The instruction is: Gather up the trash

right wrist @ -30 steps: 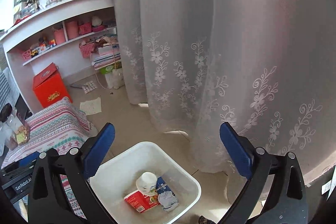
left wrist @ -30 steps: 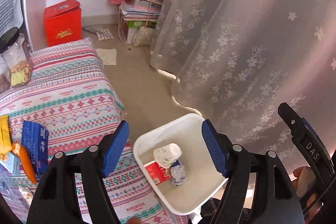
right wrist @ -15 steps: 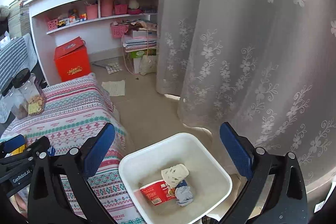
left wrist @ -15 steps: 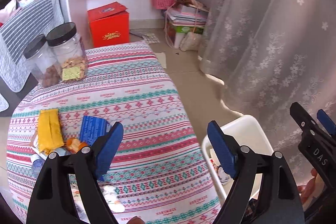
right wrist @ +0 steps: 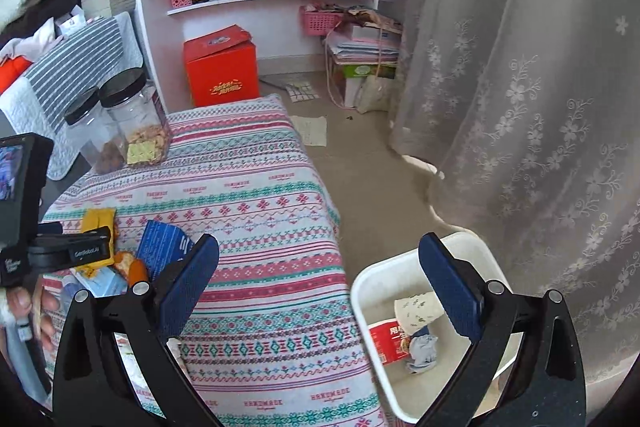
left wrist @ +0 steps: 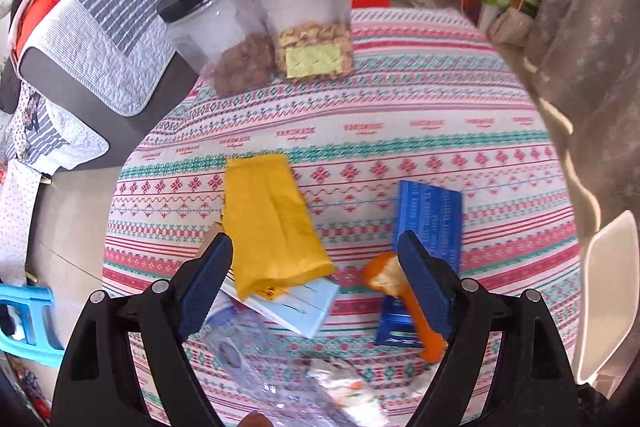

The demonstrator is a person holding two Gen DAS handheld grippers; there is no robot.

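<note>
My left gripper (left wrist: 316,275) is open and empty above litter on the patterned tablecloth (left wrist: 400,115): a yellow packet (left wrist: 268,219), a blue wrapper (left wrist: 430,219), orange peel (left wrist: 386,277), a pale blue paper (left wrist: 296,303) and clear plastic (left wrist: 256,367). My right gripper (right wrist: 320,279) is open and empty, over the table edge and the white bin (right wrist: 372,275). The bin holds a paper cup (right wrist: 416,307), a red cup (right wrist: 386,341) and crumpled paper (right wrist: 422,351). The left gripper (right wrist: 76,251) shows at the left of the right wrist view.
Two black-lidded jars (left wrist: 304,7) with snacks stand at the table's far edge. A striped cushion (left wrist: 104,27) lies at the left, a blue stool (left wrist: 28,323) below it. A lace curtain (right wrist: 520,107) hangs behind the bin. A red box (right wrist: 220,67) and shelves stand beyond.
My left gripper has swung left from the bin to over the litter on the table. My right gripper has turned left, now seeing table and bin.
</note>
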